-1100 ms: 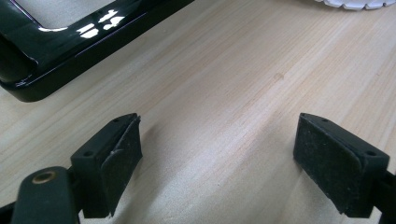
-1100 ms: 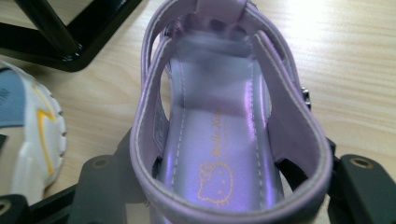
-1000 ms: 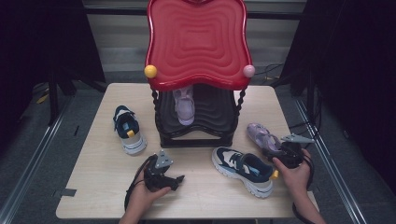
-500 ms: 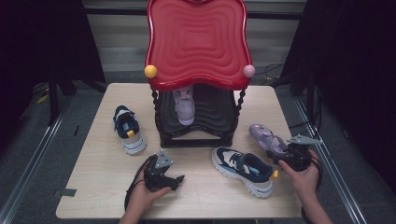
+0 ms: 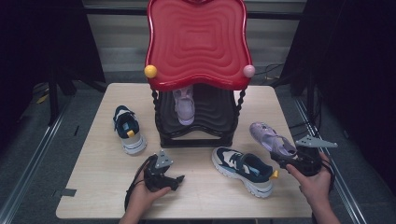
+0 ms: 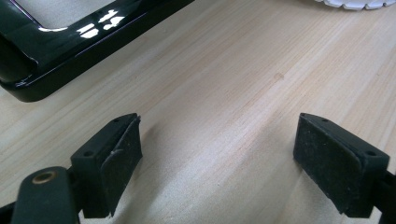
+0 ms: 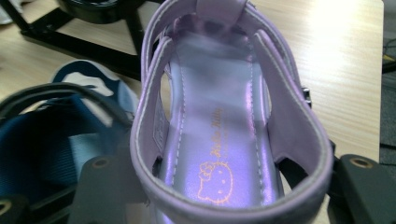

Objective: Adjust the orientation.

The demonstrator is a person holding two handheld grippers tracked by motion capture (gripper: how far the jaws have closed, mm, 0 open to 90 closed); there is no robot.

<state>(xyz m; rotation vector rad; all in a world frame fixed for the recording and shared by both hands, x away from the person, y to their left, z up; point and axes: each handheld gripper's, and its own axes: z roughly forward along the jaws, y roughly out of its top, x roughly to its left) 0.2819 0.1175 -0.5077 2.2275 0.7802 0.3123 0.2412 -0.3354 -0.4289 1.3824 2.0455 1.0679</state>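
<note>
Sandal point(image 7: 219, 116) sat gripped at the heel in the right claw point(image 5: 289, 161), being lifted; next it needed the rack point(image 5: 196, 126). Left claw point(image 6: 219, 163) lay open.

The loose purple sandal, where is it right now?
In the high view the purple sandal is at the table's right side, its heel gripped by the right gripper, just right of the navy and white sneaker.
</note>
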